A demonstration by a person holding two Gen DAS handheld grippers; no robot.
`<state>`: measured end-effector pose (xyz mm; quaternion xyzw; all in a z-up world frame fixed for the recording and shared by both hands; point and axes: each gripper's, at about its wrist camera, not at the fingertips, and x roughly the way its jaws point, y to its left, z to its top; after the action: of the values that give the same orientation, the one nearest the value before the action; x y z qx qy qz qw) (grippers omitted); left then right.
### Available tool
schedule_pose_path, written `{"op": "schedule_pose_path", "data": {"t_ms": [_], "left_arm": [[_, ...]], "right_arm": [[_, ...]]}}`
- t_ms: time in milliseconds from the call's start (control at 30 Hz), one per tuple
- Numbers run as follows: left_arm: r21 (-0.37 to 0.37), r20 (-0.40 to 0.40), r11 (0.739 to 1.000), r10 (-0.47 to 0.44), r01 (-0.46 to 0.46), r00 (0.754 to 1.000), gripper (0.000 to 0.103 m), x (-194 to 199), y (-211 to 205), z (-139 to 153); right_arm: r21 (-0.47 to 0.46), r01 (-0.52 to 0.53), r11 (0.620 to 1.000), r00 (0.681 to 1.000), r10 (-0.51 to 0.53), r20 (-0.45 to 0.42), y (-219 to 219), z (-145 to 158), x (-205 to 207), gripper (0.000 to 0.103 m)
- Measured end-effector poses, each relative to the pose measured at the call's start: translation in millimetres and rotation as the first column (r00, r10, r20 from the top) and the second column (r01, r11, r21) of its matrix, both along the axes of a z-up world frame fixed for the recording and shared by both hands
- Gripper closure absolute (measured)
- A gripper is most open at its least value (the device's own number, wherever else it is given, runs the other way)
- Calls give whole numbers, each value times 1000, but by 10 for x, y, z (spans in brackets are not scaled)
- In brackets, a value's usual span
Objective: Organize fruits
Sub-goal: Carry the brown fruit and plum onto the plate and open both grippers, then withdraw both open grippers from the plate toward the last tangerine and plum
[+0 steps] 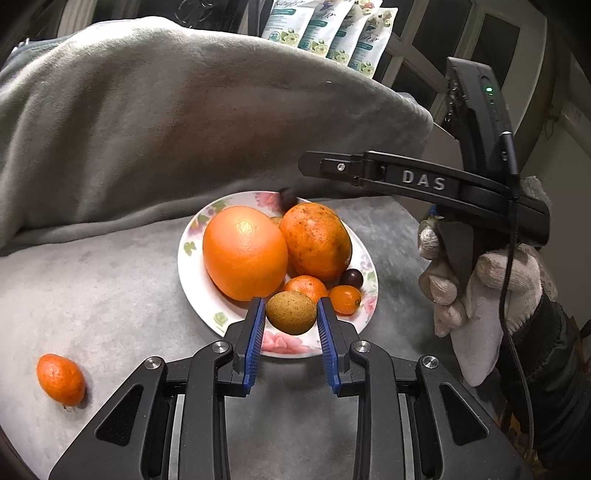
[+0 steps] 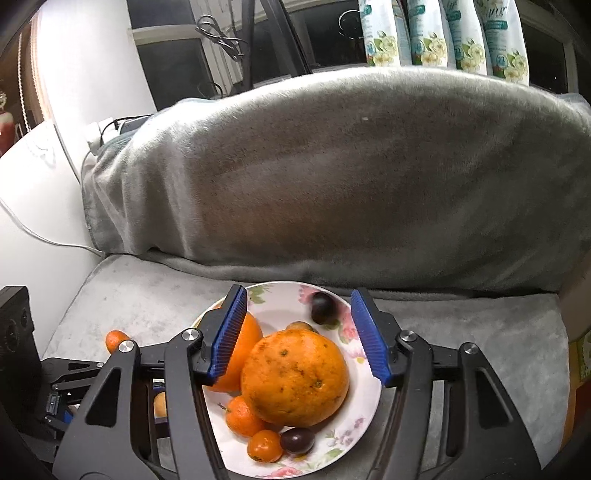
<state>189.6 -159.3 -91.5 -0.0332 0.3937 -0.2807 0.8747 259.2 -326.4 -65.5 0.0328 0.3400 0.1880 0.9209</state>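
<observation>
A floral white plate (image 1: 192,284) on a grey cushion holds a large orange (image 1: 245,253), a spotted orange fruit (image 1: 316,240), a small mandarin (image 1: 306,288), a kumquat (image 1: 345,299) and a dark plum (image 1: 351,277). My left gripper (image 1: 291,301) stands over the plate's near rim, open. A brown-green round fruit (image 1: 291,314) lies between its blue pads, which only just flank it. My right gripper (image 2: 298,295) hangs open above the plate (image 2: 280,310) and the spotted fruit (image 2: 295,376), empty. Another dark plum (image 2: 322,308) lies by the far rim.
One small mandarin (image 1: 61,378) lies loose on the cushion, left of the plate. A grey blanket (image 1: 166,129) covers the backrest close behind the plate. In the left wrist view, a gloved hand (image 1: 480,280) holds the right gripper's handle to the plate's right. White packs (image 2: 443,33) stand behind.
</observation>
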Motion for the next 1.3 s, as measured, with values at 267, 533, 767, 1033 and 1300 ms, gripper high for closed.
{"op": "schedule_pose_path", "data": {"t_ms": [267, 533, 767, 1033, 1300], "left_arm": [[9, 20, 999, 31, -31, 999, 26, -29, 36, 53], [27, 35, 999, 35, -36, 999, 26, -69, 31, 100], [29, 50, 999, 37, -39, 998, 26, -112, 30, 153], [28, 68, 999, 43, -45, 997, 25, -192, 76, 220], [10, 90, 998, 59, -60, 994, 25, -307, 206, 313]], "right_arm": [[-1, 22, 1000, 999, -22, 34, 15, 74, -90, 11], [-9, 49, 999, 996, -48, 70, 19, 162, -181, 3], [-15, 61, 998, 995, -60, 82, 4, 204, -264, 2], [-21, 71, 997, 993, -68, 94, 11, 259, -387, 2], [0, 75, 997, 992, -75, 106, 36, 307, -564, 2]]}}
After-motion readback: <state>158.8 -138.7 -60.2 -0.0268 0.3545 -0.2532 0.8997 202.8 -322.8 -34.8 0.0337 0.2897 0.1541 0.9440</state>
